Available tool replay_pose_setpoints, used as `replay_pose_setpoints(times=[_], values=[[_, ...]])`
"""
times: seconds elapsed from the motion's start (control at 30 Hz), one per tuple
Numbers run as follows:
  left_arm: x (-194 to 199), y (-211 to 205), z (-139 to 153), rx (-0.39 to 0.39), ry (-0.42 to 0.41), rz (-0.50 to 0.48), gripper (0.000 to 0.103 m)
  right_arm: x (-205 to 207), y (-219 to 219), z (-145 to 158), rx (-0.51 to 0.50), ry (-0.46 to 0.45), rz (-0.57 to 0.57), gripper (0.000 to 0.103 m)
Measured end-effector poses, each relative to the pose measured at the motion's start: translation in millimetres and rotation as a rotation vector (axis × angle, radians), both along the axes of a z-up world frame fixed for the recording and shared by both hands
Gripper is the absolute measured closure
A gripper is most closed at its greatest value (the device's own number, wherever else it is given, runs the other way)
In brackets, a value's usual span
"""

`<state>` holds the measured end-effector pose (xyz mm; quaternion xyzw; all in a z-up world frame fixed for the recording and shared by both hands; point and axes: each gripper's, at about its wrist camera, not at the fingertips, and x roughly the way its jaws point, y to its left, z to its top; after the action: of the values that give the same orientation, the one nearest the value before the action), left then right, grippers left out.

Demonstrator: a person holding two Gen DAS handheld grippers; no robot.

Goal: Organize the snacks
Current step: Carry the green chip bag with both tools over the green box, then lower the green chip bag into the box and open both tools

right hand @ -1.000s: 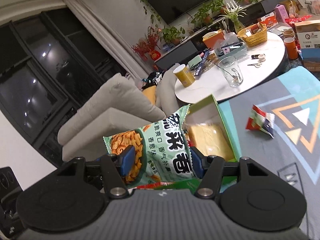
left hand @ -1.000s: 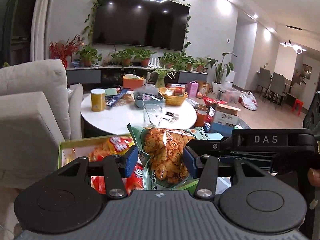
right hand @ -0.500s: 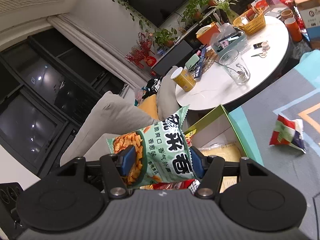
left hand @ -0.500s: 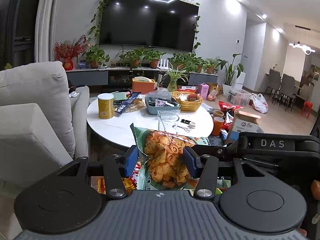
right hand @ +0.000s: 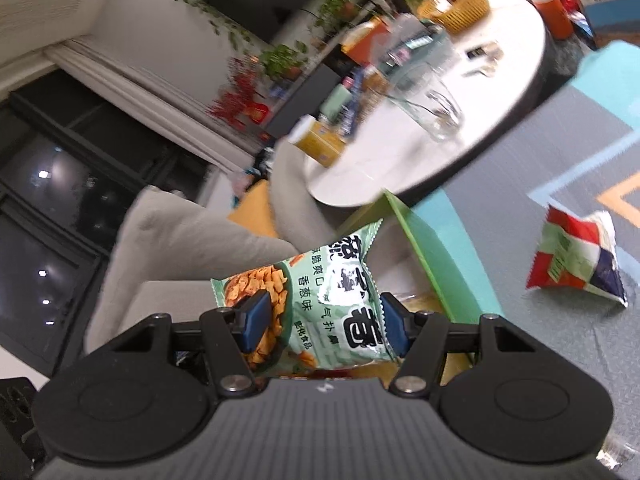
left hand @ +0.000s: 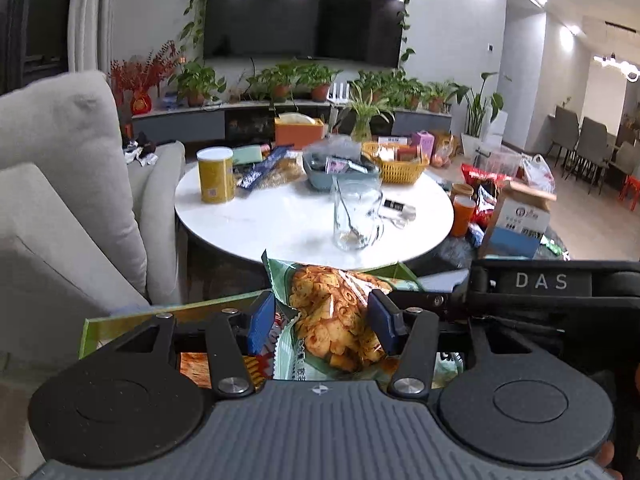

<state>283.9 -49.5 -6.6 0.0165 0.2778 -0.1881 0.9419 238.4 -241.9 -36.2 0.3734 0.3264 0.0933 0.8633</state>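
Observation:
My right gripper [right hand: 320, 322] is shut on a green snack bag [right hand: 320, 300] printed with orange crackers, held over the green box [right hand: 424, 256]. In the left wrist view the same green snack bag [left hand: 328, 320] sits between the fingers of my left gripper [left hand: 322, 324], which stands open around it. The black body of the right gripper [left hand: 552, 292] shows at the right. Red snack packs [left hand: 196, 364] lie in the green box [left hand: 140, 316] below. A red, white and blue snack packet [right hand: 576, 260] lies on the mat to the right.
A round white table [left hand: 288, 224] stands behind with a yellow can [left hand: 216, 176], a glass mug [left hand: 356, 216], a yellow basket [left hand: 400, 164] and other items. A grey sofa [left hand: 60, 184] is at the left. A patterned grey and teal mat [right hand: 560, 152] covers the surface.
Both grippers have risen and tilted; the right view has swung so the table sits higher and the loose packet nearer. The green bag stays in the right gripper.

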Motion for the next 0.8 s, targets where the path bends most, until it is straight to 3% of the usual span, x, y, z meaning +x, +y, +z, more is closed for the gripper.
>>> replay_pose_setpoints(times=[0.23, 0.3, 0.5, 0.8], values=[[7, 6, -12, 0.036, 0.041, 0.069, 0.051, -3, 14, 2, -0.154, -0.003, 0.011, 0.041], [5, 8, -13, 0.028, 0.039, 0.078, 0.050, -7, 12, 2, -0.143, -0.009, 0.013, 0.037], [-13, 10, -1, 0.015, 0.011, 0.095, 0.051, -35, -5, 25, -0.169, -0.105, 0.005, 0.037], [-70, 29, 28, 0.002, -0.041, 0.108, 0.046, -87, -29, 30, -0.201, -0.085, 0.025, 0.037]])
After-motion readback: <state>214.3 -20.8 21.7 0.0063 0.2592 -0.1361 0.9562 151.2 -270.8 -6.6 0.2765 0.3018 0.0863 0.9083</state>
